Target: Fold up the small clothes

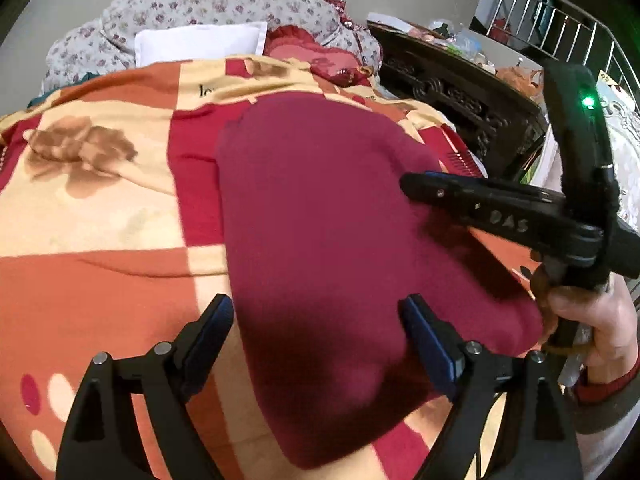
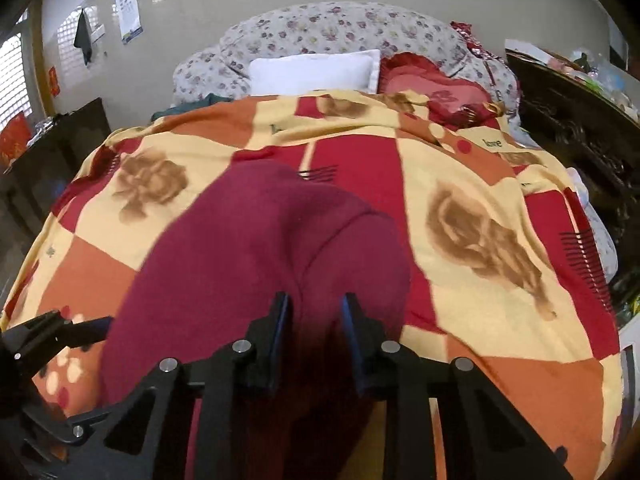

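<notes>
A dark red knitted garment (image 1: 328, 216) lies flat on a bed blanket (image 1: 100, 208) patterned in orange, yellow and red; it also shows in the right wrist view (image 2: 248, 248). My left gripper (image 1: 318, 328) is wide open just above the garment's near part, one finger at its left edge. My right gripper (image 2: 314, 312) is open with a narrower gap, its fingers over the garment's near edge, nothing between them. The right gripper also shows from the side in the left wrist view (image 1: 412, 186), above the garment's right side. The left gripper shows at the lower left of the right wrist view (image 2: 76, 328).
A white pillow (image 2: 316, 70), a floral quilt (image 2: 332, 28) and a red cushion (image 2: 432, 92) lie at the head of the bed. A dark carved cabinet (image 1: 460, 96) with clutter stands to the right. A dark cabinet (image 2: 52, 152) stands at the left.
</notes>
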`<state>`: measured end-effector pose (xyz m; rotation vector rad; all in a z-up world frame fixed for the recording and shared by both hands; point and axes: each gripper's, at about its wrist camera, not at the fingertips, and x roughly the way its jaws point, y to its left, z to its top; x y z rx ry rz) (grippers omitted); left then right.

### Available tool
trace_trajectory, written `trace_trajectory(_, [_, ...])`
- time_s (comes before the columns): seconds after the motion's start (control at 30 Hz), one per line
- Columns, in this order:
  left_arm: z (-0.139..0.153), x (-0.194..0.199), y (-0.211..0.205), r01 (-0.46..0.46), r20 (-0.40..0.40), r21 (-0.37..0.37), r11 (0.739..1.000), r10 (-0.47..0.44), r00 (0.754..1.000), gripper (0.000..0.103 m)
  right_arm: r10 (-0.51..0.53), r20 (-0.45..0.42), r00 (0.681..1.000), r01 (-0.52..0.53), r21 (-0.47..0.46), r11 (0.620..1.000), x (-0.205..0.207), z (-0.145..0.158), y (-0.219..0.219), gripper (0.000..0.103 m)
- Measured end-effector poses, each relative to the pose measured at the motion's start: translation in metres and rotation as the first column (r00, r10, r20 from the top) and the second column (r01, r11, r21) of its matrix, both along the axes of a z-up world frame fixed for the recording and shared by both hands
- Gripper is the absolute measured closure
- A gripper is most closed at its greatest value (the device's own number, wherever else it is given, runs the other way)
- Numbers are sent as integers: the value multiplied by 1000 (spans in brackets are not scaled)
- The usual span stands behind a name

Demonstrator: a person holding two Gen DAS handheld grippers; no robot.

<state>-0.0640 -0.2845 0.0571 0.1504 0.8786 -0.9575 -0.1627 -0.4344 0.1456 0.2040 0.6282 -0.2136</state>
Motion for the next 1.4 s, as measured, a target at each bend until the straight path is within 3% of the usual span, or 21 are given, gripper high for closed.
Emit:
trace_trajectory(0.17, [-3, 4, 7, -16, -52, -26, 1000, 14, 999, 13, -12, 59, 998, 6, 104, 995, -11, -5, -12, 75])
trace_trajectory(0.23, [1, 9, 16, -19, -77, -66, 998, 14, 997, 13, -2, 99, 995, -14, 155, 988, -23, -1, -12, 67])
trace_trajectory(0.3, [5, 17, 26, -45, -109, -119, 992, 32, 994, 7, -11, 142, 990, -21, 222, 975, -42, 3, -13, 33])
trace_trajectory(0.33, [5, 22, 30, -67, -127, -141, 988, 50, 991, 4, -22, 154, 988, -18, 251, 968, -49, 3, -14, 3])
trace_trajectory(0.37, [4, 27, 31, -83, -146, -154, 985, 60, 987, 4, -38, 168, 985, -12, 289, 957, -58, 1, -16, 0])
trace_trajectory(0.53, [-11, 41, 21, -85, -232, -161, 983, 46, 972, 4, -32, 136, 990, -24, 391, 920, -61, -22, -24, 0])
trace_trajectory(0.67, [-21, 44, 7, -59, -227, -155, 986, 23, 974, 4, 8, 158, 987, -88, 507, 857, -52, -42, -31, 0])
trace_trajectory(0.8, [-25, 45, 1, -59, -217, -150, 987, 26, 976, 4, 15, 161, 987, -101, 538, 837, -44, -47, -32, 0])
trace_trajectory(1.03, [-21, 44, -6, -58, -159, -128, 990, 37, 987, 4, 49, 137, 989, -112, 506, 855, -37, -43, -21, 0])
trace_trajectory(1.33, [-24, 46, -3, -56, -183, -137, 989, 31, 983, 4, 62, 92, 994, -100, 500, 860, -25, -49, -15, 0])
trace_trajectory(1.4, [-26, 48, -2, -50, -197, -143, 988, 22, 980, 4, 70, 85, 994, -103, 494, 864, -23, -50, -14, 5])
